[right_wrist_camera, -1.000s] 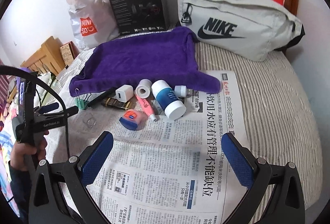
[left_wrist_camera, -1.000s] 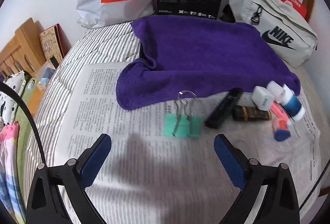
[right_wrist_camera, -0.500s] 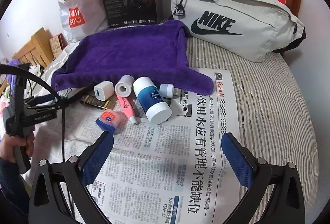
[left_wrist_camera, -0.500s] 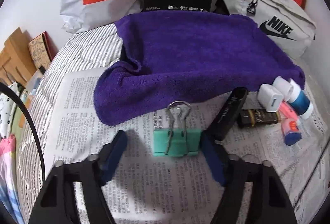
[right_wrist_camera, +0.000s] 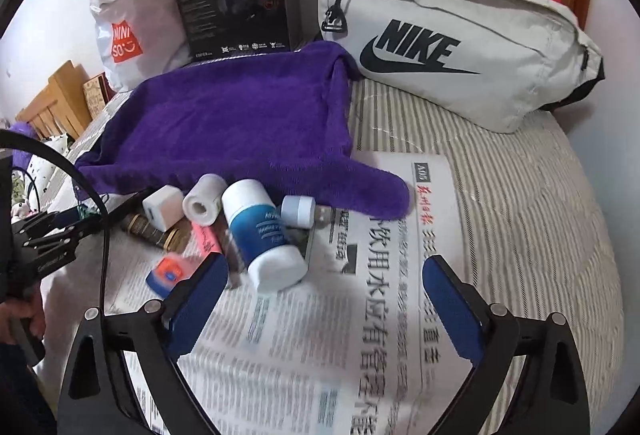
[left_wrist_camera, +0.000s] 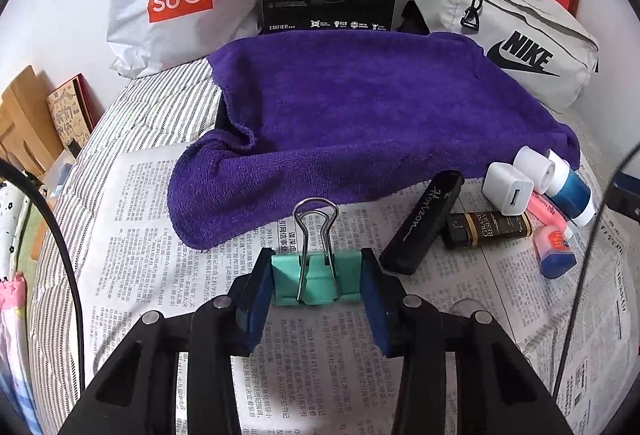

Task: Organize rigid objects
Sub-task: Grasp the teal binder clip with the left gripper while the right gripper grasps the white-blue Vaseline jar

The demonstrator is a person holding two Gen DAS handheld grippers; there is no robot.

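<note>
Both wrist cameras looked low and forward across the newspaper (left_wrist_camera: 140, 235) toward the wall. The left view sat close behind the binder clip (left_wrist_camera: 316, 281); the right looked from farther right. Both shared the purple towel (left_wrist_camera: 360, 115) and Nike bag (right_wrist_camera: 460, 47).

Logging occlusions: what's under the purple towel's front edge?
The far end of the black Horizon case slips under the purple towel; newspaper runs beneath too. Anything further under is covered.

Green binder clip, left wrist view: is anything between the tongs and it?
Nothing visible. The left tongs are shut on the green binder clip, pads against its two ends on the newspaper.
</note>
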